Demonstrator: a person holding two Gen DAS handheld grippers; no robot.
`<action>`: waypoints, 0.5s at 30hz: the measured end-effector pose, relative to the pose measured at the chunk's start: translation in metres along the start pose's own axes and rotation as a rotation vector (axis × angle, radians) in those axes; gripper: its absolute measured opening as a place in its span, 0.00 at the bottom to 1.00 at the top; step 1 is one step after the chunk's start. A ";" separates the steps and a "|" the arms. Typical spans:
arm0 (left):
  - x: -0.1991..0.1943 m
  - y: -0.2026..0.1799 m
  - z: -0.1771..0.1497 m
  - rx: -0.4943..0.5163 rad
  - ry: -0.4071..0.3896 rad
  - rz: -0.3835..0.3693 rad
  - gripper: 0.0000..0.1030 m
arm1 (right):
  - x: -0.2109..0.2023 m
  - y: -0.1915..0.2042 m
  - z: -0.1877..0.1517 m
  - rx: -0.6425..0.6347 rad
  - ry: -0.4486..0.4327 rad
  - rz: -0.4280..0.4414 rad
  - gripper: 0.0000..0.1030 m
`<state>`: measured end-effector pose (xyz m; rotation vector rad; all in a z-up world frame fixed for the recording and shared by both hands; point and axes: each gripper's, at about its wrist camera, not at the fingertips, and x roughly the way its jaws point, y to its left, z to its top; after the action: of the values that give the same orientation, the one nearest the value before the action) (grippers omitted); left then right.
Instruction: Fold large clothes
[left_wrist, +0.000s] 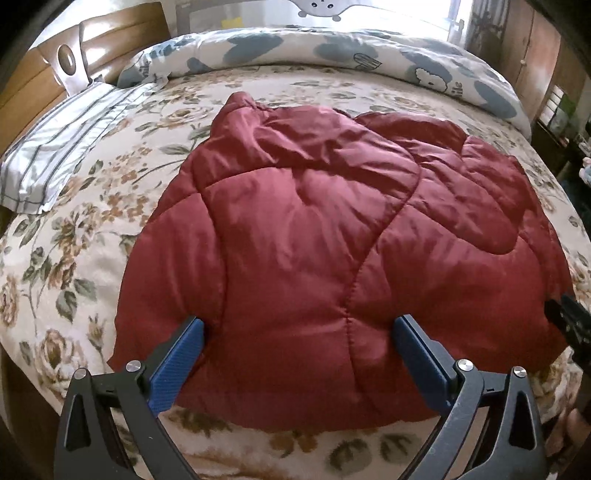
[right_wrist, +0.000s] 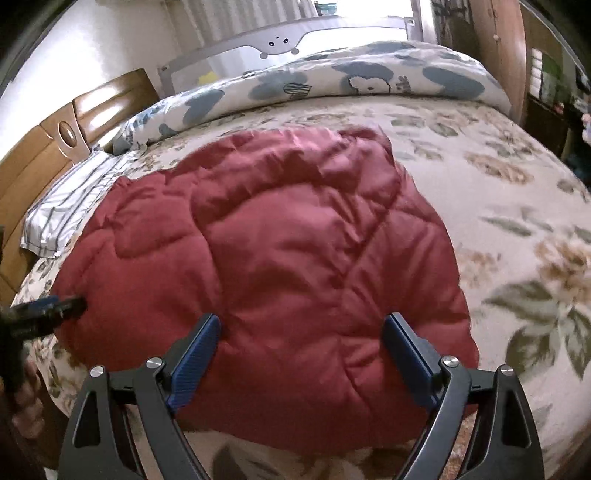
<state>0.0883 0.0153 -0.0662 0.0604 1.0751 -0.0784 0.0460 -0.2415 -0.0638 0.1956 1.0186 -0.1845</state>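
Just 1 red jacket (left_wrist: 332, 240), 2 grippers agape.

A bed (left_wrist: 92, 236) with a cream floral cover fills the room. At its far side lies a rolled duvet (left_wrist: 332, 51) printed with blue shapes and cartoon animals, and a striped pillow (left_wrist: 55, 147) rests at the left by the wooden headboard (left_wrist: 40, 70). Behind the duvet stands a grey bed rail (right_wrist: 280, 40) (a small animal face on it). Bright daylight pours through the window (right_wrist: 369, 11) beyond, beside a wooden wardrobe (right_wrist: 495, 40).
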 end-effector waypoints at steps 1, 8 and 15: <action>0.001 -0.001 0.000 0.004 -0.001 0.004 1.00 | 0.002 -0.004 -0.002 0.005 -0.004 -0.005 0.88; 0.008 -0.012 -0.003 0.021 -0.012 0.038 1.00 | 0.001 0.002 -0.004 0.013 -0.022 -0.036 0.88; 0.010 -0.014 -0.005 0.023 -0.021 0.041 1.00 | -0.035 0.034 -0.009 -0.099 -0.100 -0.036 0.89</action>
<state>0.0875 0.0019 -0.0772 0.1023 1.0514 -0.0550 0.0288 -0.2045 -0.0365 0.0767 0.9301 -0.1747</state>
